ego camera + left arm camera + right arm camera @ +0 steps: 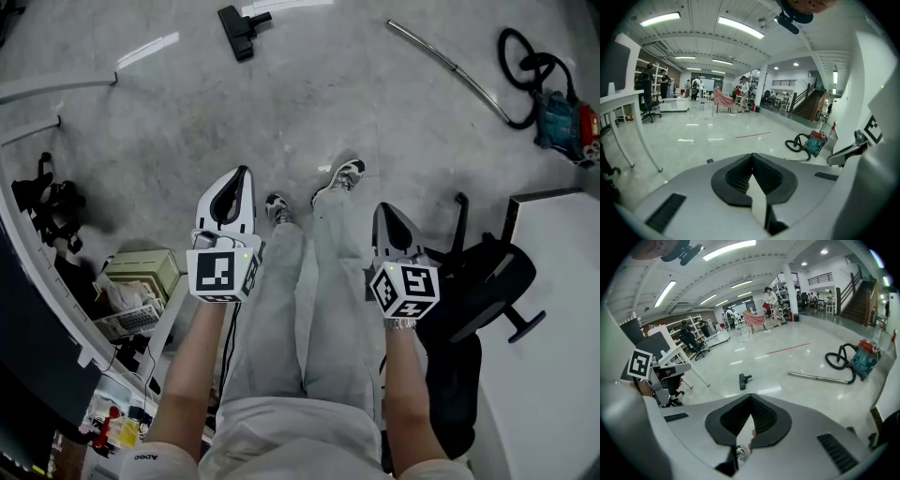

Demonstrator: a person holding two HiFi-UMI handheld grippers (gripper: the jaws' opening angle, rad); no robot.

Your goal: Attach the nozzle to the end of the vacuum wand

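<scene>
Closest in, the left gripper (242, 178) and the right gripper (383, 210) are held out in front of the person, both clenched on nothing, with their ribbed pads meeting and only floor (281, 103) showing beyond them. Just beside the right gripper stands a black office chair (487, 281), pushed against a white table (553, 281).

Farther out on the floor lies the black nozzle (242, 30), off to the left. The metal wand (450, 64) lies well apart from it to the right. One end of the wand is free, and the other runs into the hose (520, 56) of the teal vacuum (561, 117).

Nothing is picked up yet, so the task has hardly begun. The main risks, as I judge them:
- Jaws left closed on arrival would push the nozzle away instead of gripping it.
- The smooth round wand may roll or slip in the pads.
- The hose could drag the wand's free end off line as the nozzle is pushed on.
- The chair could snag the right arm.
</scene>
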